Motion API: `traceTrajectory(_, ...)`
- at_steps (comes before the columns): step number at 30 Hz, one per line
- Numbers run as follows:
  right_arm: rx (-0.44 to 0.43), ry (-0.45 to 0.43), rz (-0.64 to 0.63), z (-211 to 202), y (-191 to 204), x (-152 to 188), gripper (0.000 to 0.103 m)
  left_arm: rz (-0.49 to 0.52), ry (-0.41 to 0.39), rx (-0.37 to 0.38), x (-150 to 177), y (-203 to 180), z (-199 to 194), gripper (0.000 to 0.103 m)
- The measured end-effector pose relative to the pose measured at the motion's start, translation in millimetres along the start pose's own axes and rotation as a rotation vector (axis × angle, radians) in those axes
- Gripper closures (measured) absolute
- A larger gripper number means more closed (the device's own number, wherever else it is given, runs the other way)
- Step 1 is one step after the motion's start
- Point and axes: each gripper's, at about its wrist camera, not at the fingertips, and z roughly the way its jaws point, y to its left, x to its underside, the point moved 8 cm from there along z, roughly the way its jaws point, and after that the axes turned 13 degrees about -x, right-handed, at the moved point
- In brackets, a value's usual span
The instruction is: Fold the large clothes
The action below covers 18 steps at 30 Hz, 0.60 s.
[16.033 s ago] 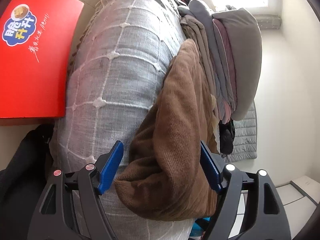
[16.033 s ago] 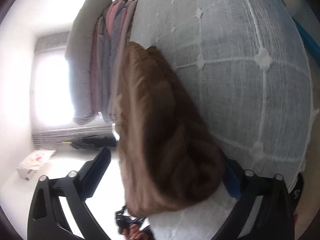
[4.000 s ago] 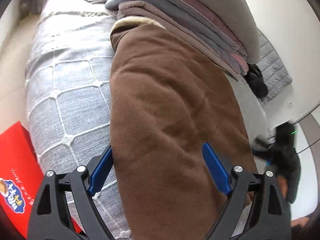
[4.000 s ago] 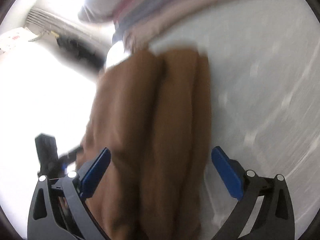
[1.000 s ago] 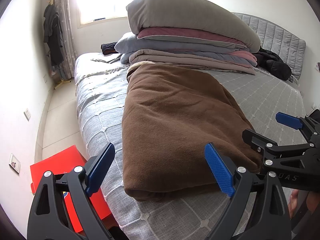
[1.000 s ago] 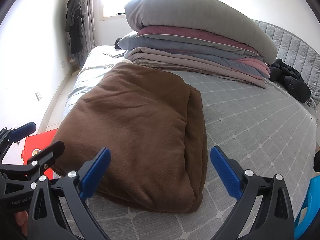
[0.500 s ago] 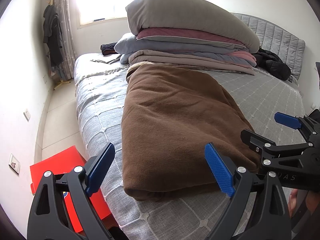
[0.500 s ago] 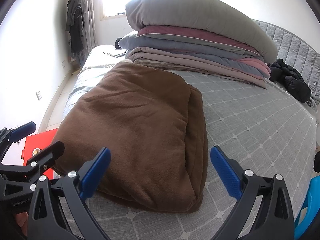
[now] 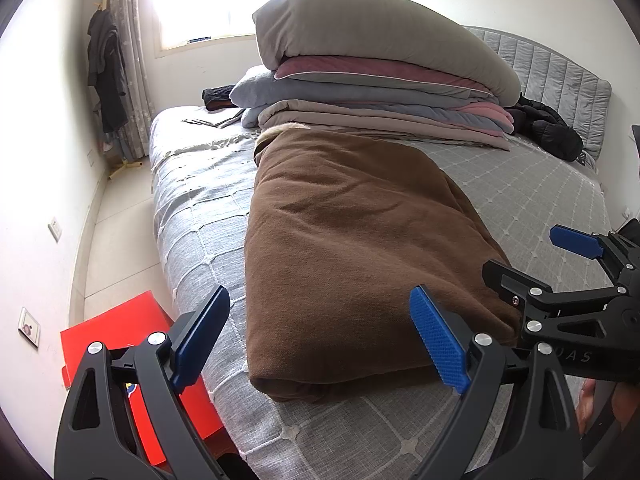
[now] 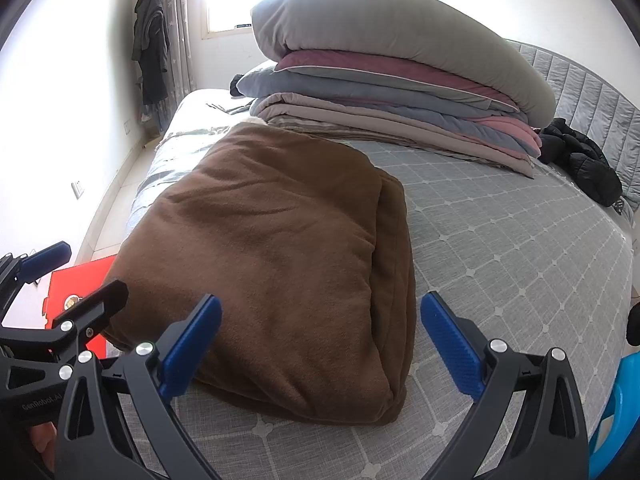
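Brown garment folded on the bed, both jaws spread

Brown garment point(image 9: 352, 248) lies folded into a thick rectangle on the grey quilted bed point(image 9: 532, 200), its far end touching the stack of folded bedding point(image 9: 372, 92) topped by a grey pillow point(image 9: 380, 36). I see my left gripper point(image 9: 320, 340) above the near edge of the bed, jaws spread wide and holding nothing. My right gripper point(image 10: 320, 340) hangs just beside it, jaws likewise wide apart and empty. A red box point(image 9: 120, 332) sits on the floor left of the bed. A black jacket point(image 10: 580, 164) lies by the headboard.
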Motion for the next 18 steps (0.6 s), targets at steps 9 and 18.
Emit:
traceTrajectory(9, 0.000, 0.000, 0.000, -0.4, 0.0, 0.3, 0.007, -0.002, 0.000, 0.000, 0.2, -0.3, -0.2, 0.015)
traceTrajectory(18, 0.000, 0.000, -0.001, -0.5, -0.2, 1.0, 0.007, -0.002, 0.000, -0.001, 0.6, -0.2, -0.3, 0.015)
